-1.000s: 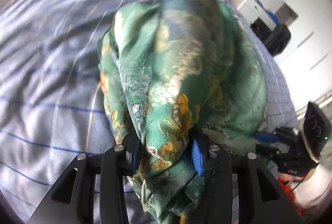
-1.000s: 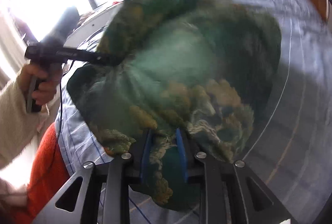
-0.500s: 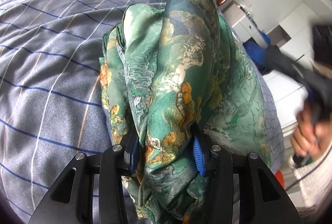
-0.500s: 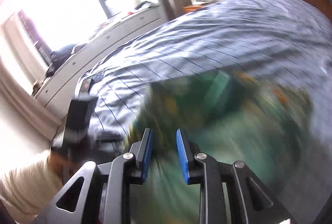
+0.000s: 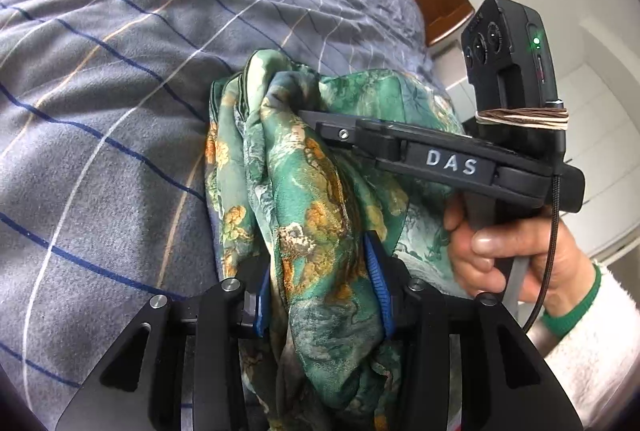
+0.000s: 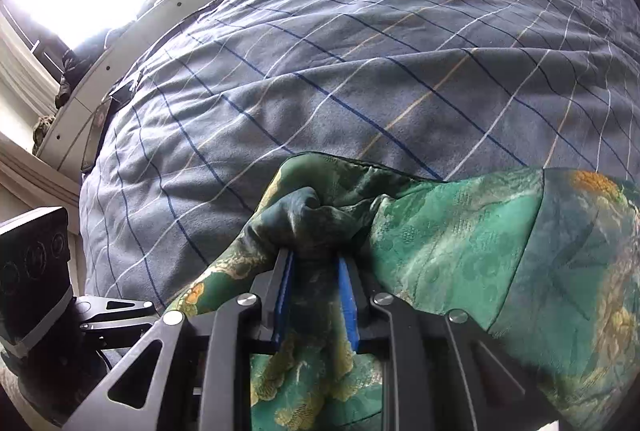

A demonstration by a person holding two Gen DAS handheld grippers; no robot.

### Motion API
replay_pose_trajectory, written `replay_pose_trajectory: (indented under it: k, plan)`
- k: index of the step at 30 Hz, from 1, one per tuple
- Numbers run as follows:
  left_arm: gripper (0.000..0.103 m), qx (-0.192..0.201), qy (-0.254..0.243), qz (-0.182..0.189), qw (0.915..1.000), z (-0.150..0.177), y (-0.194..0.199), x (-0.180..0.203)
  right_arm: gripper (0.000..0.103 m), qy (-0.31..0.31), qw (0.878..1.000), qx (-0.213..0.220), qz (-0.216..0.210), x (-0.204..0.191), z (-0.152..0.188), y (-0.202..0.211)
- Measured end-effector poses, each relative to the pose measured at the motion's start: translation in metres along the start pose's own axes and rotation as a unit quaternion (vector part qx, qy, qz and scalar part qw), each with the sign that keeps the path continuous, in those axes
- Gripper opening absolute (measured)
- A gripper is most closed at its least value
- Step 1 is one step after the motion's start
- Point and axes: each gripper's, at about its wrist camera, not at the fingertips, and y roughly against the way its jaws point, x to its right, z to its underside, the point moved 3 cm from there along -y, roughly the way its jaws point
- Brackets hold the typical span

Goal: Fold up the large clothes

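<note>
Green silky garment with orange-gold floral print (image 5: 320, 199) lies bunched on the grey-blue checked bed cover (image 5: 100, 111), near its edge. Left gripper (image 5: 320, 291) has its blue-padded fingers (image 5: 376, 283) clamped on a thick wad of the fabric. Right gripper (image 6: 314, 295) is likewise clenched on a twisted fold of the same garment (image 6: 460, 239), reaching in sideways over the cloth in the left wrist view, held by a bare hand (image 5: 508, 255).

The right gripper (image 6: 314, 263), empty and swinging half a second ago, now clamps a bunched fold of the green garment (image 6: 460, 243) (reaching across the left gripper's (image 5: 320, 267) view).
</note>
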Motion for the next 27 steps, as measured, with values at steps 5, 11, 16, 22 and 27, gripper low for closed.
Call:
replay_pose_trajectory:
  k: [5, 11, 16, 22, 27]
  plan:
    - [0.043, -0.004, -0.023, -0.014, 0.9996, 0.0, 0.007, 0.016, 0.024, -0.02, 0.999, 0.037, -0.01, -0.003, 0.005, 0.043]
    - [0.044, -0.003, -0.021, -0.016, 0.9997, -0.002, 0.005, 0.019, 0.024, 0.026, 0.997, 0.061, 0.027, -0.018, 0.087, 0.125]
    - [0.044, -0.002, -0.024, -0.022, 0.9995, 0.003, 0.006, 0.021, 0.024, -0.002, 0.996, 0.07, 0.059, -0.014, 0.18, 0.166]
    - [0.045, -0.001, -0.037, -0.041, 0.9985, 0.003, -0.002, 0.028, 0.024, -0.033, 0.992, 0.053, 0.11, -0.007, 0.198, 0.13]
    - [0.045, 0.002, -0.038, -0.051, 0.998, 0.004, -0.002, 0.033, 0.024, 0.007, 0.985, 0.055, 0.165, -0.018, 0.195, 0.119]
